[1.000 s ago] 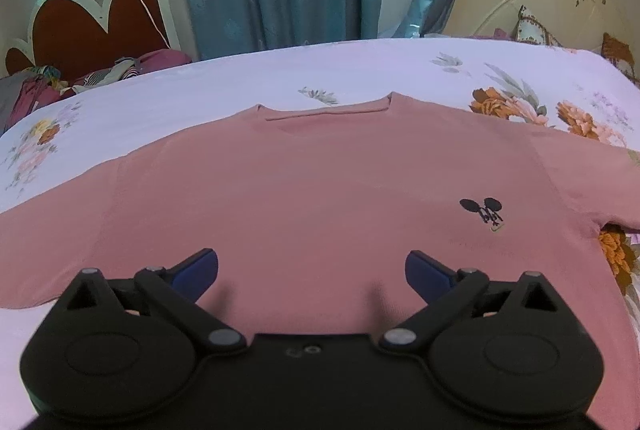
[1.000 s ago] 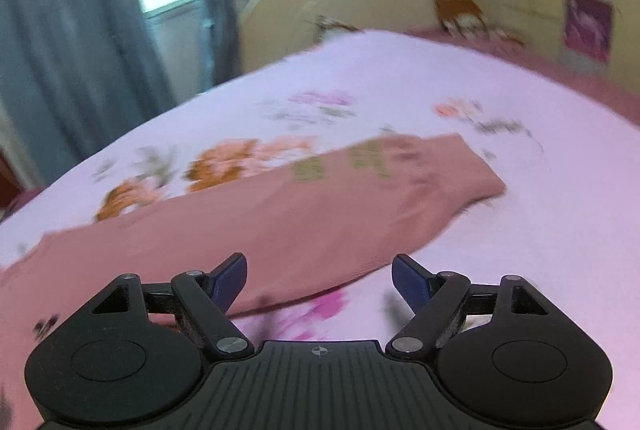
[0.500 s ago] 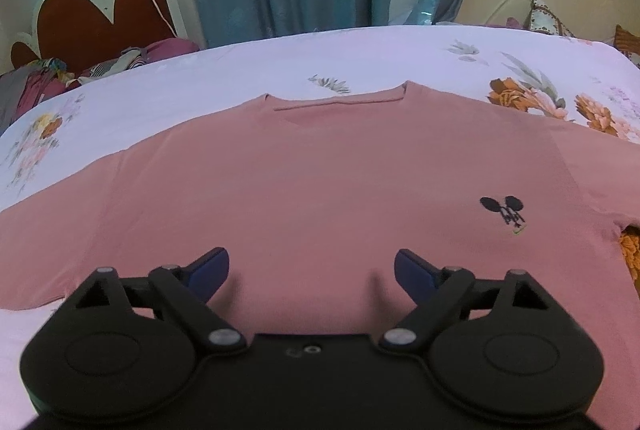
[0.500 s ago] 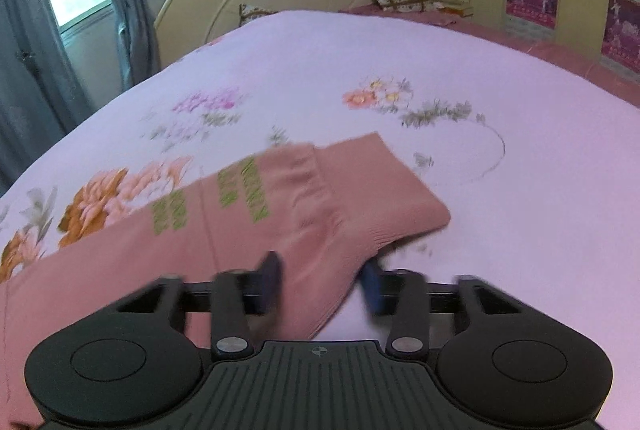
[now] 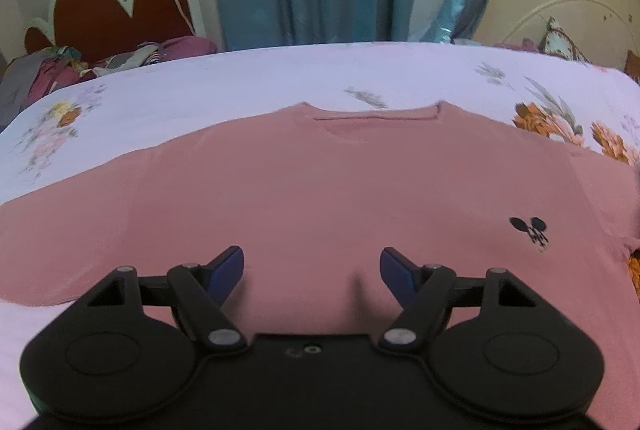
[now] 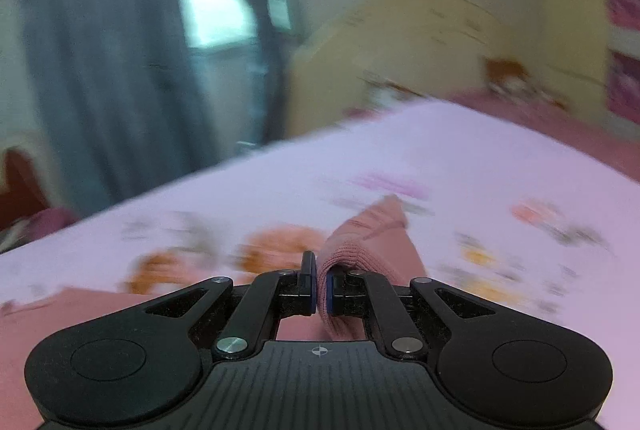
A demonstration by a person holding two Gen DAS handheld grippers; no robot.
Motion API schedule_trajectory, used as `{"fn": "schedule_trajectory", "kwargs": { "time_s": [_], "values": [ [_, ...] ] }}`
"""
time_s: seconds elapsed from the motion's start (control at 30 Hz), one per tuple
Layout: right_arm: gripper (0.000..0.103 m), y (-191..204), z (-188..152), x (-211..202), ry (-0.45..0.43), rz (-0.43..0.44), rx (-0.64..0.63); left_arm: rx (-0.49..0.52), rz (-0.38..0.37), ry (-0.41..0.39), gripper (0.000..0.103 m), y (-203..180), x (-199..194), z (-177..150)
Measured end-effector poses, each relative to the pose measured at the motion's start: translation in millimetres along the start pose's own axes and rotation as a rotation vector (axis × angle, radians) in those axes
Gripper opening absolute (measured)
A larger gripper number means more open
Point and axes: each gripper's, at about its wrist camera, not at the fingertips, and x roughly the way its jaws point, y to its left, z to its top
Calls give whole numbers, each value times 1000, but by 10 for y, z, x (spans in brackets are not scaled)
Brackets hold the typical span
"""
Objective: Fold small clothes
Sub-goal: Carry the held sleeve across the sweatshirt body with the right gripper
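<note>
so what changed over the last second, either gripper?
Right gripper went from open to shut on the sleeve cuff and is lifting it off the bed sheet. Left gripper stays open above the pink shirt, which is otherwise flat.

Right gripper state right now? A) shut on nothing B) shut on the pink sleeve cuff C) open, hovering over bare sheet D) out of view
B: in the right wrist view the right gripper has its jaws closed, with the ribbed sleeve cuff of the pink shirt pinched between the pads and bunched up above them.
</note>
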Motion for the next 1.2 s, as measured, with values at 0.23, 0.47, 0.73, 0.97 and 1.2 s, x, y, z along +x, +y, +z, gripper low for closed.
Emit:
{"fn": "schedule_trajectory", "kwargs": {
  "time_s": [0.23, 0.47, 0.73, 0.97, 1.2],
  "values": [
    [4, 1637, -330, -47, 36, 311, -151, -46, 22, -13, 74, 443, -22, -40],
    [4, 2622, -1053, 179, 251, 454, -218, -82, 12, -6, 75, 787, 31, -38],
    [73, 2445, -1067, 47, 251, 400, -179, -114, -207, 27, 82, 631, 184, 133],
    [73, 1820, -983, -261, 184, 249, -168, 31, -347, 26, 84, -83, 291, 182],
    [73, 1050, -1160, -304, 250, 47, -123, 242, -339, 13, 70, -757, 521, -56]
  ]
}}
